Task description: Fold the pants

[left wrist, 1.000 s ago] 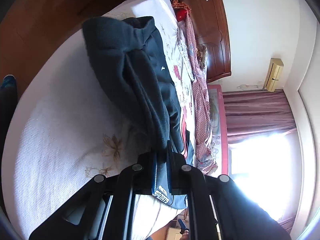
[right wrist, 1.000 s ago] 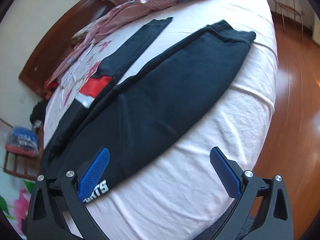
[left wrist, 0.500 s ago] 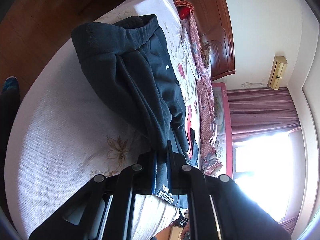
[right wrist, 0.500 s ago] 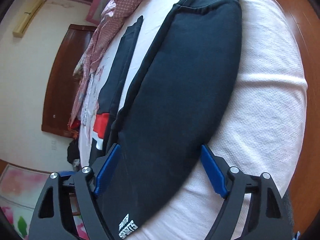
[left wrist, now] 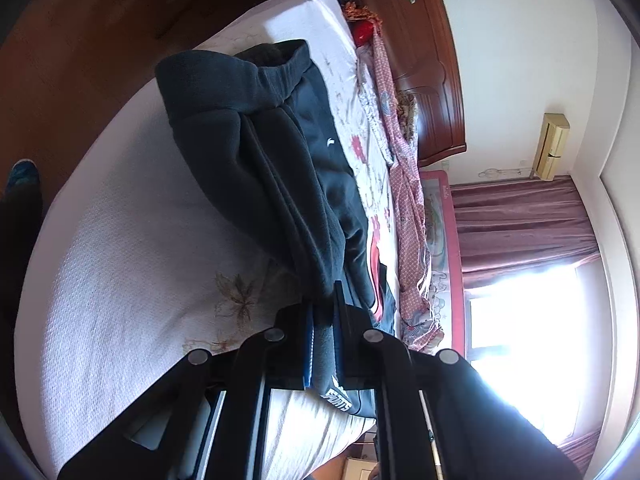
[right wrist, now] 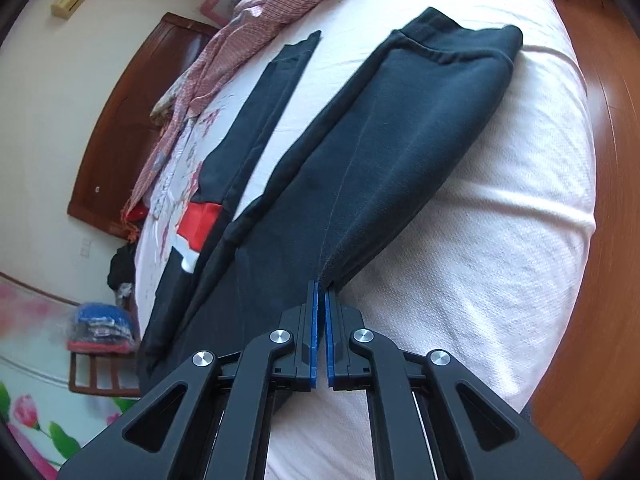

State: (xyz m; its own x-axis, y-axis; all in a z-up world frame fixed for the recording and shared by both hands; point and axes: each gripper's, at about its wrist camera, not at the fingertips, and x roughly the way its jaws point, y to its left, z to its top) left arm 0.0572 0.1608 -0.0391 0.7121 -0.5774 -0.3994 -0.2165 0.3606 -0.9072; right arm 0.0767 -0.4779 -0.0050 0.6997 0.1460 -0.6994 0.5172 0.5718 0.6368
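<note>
Dark navy pants (left wrist: 248, 152) lie lengthwise on the white bed (left wrist: 120, 260), legs stacked, waistband at the far end. My left gripper (left wrist: 323, 320) is shut on the leg end, where a white "SPORTS" print hangs below the pads. In the right wrist view the same pants (right wrist: 380, 152) stretch away from my right gripper (right wrist: 321, 292). That gripper is shut, pinching the pants' near edge, and creases in the cloth run toward its tips.
A second dark garment with a red and white patch (right wrist: 248, 128) lies beside the pants. A pink patterned quilt (right wrist: 240, 40) is bunched along the far side by the wooden headboard (right wrist: 120, 120). The wood floor (right wrist: 600, 160) borders the mattress edge; a chair with folded clothes (right wrist: 100, 328) stands nearby.
My right gripper's jaws went from wide open to shut on the pants' edge as it moved in over the leg. The left gripper kept its hold on the leg end.
</note>
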